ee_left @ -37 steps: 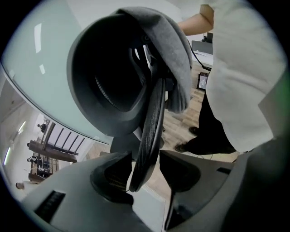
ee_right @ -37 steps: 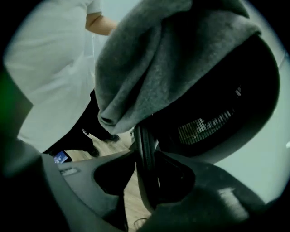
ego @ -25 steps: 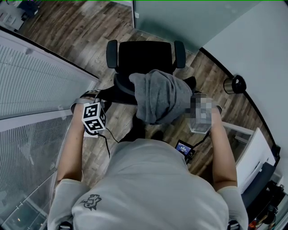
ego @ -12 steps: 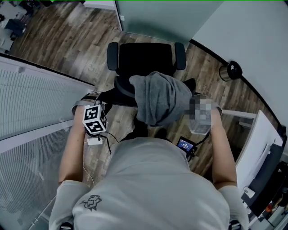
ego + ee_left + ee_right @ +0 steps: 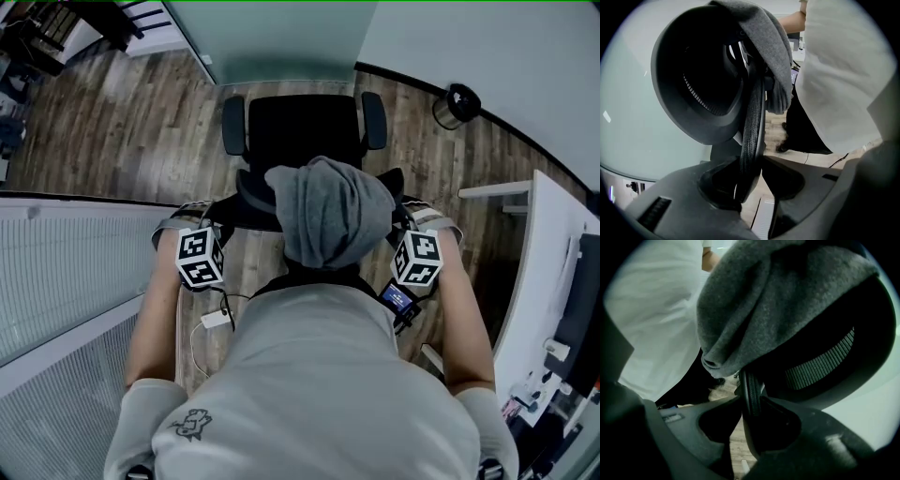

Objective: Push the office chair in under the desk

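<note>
Wood floor (image 5: 131, 122): office chair (image 5: 305, 127) stands in the open, apart from the white desk (image 5: 548, 253) and not yet under it.
Left tool (image 5: 751, 185) and right tool (image 5: 751, 416) each pinch the backrest rim (image 5: 752, 122); the whole push remains, I judge.

Office: swivel chair (image 5: 305, 127), white desk (image 5: 551, 239) (wood floor (image 5: 131, 131)).

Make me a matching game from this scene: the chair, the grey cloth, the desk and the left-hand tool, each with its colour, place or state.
1 office chair
2 grey cloth
3 desk
4 left tool

A draped over the chair's back
B white, at the head view's right
C black, with two armrests
D clamped on the chair's back edge

Pairs: 1-C, 2-A, 3-B, 4-D
</note>
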Available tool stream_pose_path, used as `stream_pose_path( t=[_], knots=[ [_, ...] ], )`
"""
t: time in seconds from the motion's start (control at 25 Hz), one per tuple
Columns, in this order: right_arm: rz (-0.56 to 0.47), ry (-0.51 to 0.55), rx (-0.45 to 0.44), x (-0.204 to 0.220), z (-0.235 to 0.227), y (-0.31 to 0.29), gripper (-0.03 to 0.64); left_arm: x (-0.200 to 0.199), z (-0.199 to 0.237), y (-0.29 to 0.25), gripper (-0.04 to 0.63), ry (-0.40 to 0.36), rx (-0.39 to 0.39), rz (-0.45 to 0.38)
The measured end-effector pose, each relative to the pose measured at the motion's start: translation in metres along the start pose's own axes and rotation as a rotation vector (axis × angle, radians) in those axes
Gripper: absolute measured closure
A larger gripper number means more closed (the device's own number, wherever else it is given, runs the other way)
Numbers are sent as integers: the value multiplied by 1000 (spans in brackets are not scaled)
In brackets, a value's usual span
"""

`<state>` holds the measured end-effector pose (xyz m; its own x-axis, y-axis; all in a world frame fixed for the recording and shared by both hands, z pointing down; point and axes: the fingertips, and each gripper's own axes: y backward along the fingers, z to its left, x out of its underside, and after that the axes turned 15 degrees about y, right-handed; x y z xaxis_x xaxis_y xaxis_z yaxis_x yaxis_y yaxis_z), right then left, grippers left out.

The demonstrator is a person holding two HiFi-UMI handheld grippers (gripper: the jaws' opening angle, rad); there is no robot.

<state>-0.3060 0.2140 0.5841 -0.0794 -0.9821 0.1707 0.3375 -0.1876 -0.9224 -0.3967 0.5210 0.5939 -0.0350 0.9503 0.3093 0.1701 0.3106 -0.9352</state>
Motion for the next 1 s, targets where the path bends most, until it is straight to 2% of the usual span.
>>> stream_pose_path(
  t=[0.36, 0.72, 1.0],
  knots=[
    [47, -127, 31, 42, 43, 24, 505, -60, 1, -22, 449, -107, 27, 8],
    [90, -245, 54, 109, 91, 57, 506, -151, -14, -46, 449, -231, 50, 3],
    [123, -321, 81, 163, 139, 85, 506, -224, -42, -67, 449, -321, 70, -8]
  ],
)
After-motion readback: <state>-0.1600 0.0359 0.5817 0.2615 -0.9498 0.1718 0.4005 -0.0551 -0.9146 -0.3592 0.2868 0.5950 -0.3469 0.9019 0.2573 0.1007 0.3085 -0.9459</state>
